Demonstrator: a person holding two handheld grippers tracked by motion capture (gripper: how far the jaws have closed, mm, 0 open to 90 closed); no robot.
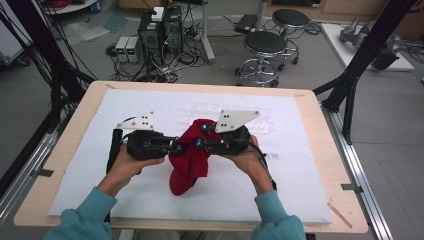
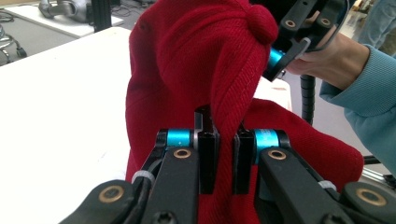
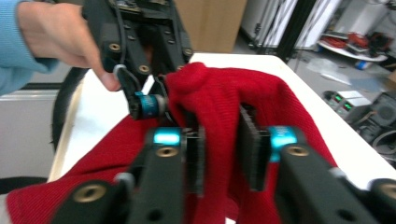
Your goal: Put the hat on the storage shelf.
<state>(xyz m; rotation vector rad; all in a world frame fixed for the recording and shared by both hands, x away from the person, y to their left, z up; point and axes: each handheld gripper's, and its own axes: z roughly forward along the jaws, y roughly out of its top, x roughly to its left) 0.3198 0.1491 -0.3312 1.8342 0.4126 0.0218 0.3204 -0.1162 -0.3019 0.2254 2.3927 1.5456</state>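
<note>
The white table (image 1: 75,165) is in front of you. Above its middle you hold a red knitted cloth (image 1: 189,155), bunched and ribbed, lifted between both tools so it hangs free. Your left gripper (image 2: 223,154) is clamped on a fold; your right gripper (image 3: 223,154) brackets a thicker bunch, jaws loosening.

Left gripper (image 2: 223,161): jaws pinch a fold of the red hat (image 2: 196,70).
Other gripper (image 2: 299,35): far right, touching the hat top.
Table (image 2: 60,107): white, left.
</note>
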